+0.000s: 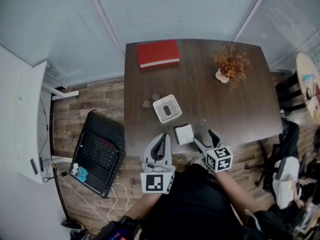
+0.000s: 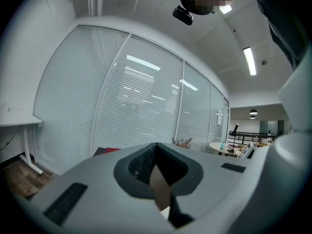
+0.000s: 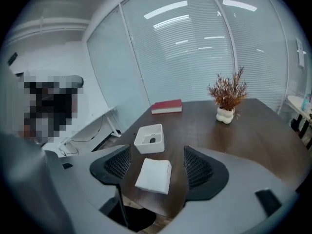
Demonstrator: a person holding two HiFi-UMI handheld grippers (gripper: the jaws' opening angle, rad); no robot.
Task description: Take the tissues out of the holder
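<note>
head view: tissues (image 1: pixel 184 133) lie flat on the table (image 1: pixel 225 99) at lower centre, outside the holder (image 1: pixel 167 108) and just beside it, as the task wants. left gripper view: left gripper (image 2: pixel 156 152) is clenched on nothing and aimed at the blinds, likely parked; neither tissues nor holder show here. right gripper view: right gripper (image 3: pixel 157 155) is released, with the tissues (image 3: pixel 153 175) framed between its jaws and clear of both, a gap the head view cannot settle.

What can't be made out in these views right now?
- Small objects left of the holder: too small in the head view to name.
- Holder floor: its near wall hides part in the right gripper view.
- Table and tissue stack in the left gripper view: the left gripper body blocks all but a sliver.
</note>
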